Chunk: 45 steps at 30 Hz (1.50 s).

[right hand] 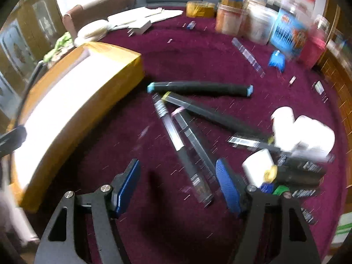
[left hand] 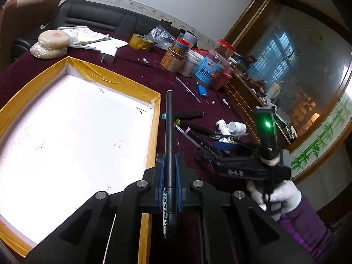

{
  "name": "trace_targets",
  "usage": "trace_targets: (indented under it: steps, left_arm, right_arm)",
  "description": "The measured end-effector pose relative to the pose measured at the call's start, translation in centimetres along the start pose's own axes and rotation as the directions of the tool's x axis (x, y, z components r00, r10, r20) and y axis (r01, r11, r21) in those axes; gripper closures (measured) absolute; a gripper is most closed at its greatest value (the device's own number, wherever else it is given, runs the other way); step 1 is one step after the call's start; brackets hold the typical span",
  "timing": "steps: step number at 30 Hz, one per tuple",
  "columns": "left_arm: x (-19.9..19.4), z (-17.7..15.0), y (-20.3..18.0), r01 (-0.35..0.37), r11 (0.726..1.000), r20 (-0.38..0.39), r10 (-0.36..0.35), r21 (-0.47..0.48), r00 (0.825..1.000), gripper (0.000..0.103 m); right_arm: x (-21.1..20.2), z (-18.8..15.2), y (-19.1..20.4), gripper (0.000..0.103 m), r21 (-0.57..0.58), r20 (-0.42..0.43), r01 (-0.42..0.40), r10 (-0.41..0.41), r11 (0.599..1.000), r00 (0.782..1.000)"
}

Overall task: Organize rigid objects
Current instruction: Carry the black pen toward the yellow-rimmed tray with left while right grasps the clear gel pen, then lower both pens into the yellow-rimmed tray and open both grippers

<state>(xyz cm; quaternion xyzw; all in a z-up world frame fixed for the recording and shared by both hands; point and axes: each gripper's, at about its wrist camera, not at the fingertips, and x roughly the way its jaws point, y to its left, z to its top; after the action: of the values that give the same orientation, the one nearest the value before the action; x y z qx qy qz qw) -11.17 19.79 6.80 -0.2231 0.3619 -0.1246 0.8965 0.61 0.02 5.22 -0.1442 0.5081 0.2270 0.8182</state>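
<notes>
My left gripper is shut on a black pen, held lengthwise above the right rim of the yellow-taped white box. My right gripper is open and empty, low over the maroon cloth beside a loose pile of pens and markers. A black marker with blue ends lies furthest. A clear-barrelled pen lies between the pads. The box is on the left in the right wrist view. The right gripper also shows in the left wrist view, over the pile.
White bottles and dark markers lie right of the pile. Jars and a tape roll stand at the back. A blue battery pack, a clear ruler, a white charger and papers lie on the cloth.
</notes>
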Motion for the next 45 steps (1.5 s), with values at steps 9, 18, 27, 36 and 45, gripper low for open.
trace_targets:
  steps: [9, 18, 27, 36, 45]
  left_arm:
    - [0.0, 0.2, -0.1, -0.027, 1.0, -0.003, 0.027, 0.006, 1.0, 0.097]
    - [0.5, -0.1, 0.0, -0.02, 1.0, -0.022, 0.021, 0.006, 1.0, 0.097]
    - [0.1, 0.3, 0.7, -0.036, 0.999, -0.03, 0.036, -0.013, 0.999, 0.096]
    - [0.7, 3.2, 1.5, -0.039, 0.999, -0.054, 0.039, 0.001, 0.998, 0.097]
    - [7.7, 6.3, 5.5, -0.044, 0.996, -0.203, 0.027, -0.081, 0.979, 0.097]
  right_arm:
    - [-1.4, 0.0, 0.1, 0.043, 0.022, 0.011, -0.132, 0.131, 0.991, 0.991]
    - [1.2, 0.5, -0.4, 0.043, 0.039, -0.049, -0.106, 0.107, 0.994, 0.993]
    - [1.9, 2.1, 2.7, 0.096, -0.037, -0.03, -0.019, 0.018, 0.999, 0.999]
    - [-2.8, 3.1, 1.1, 0.095, 0.19, 0.081, -0.322, 0.312, 0.928, 0.947]
    - [0.7, 7.0, 3.7, 0.095, 0.407, 0.1, -0.456, 0.458, 0.791, 0.883]
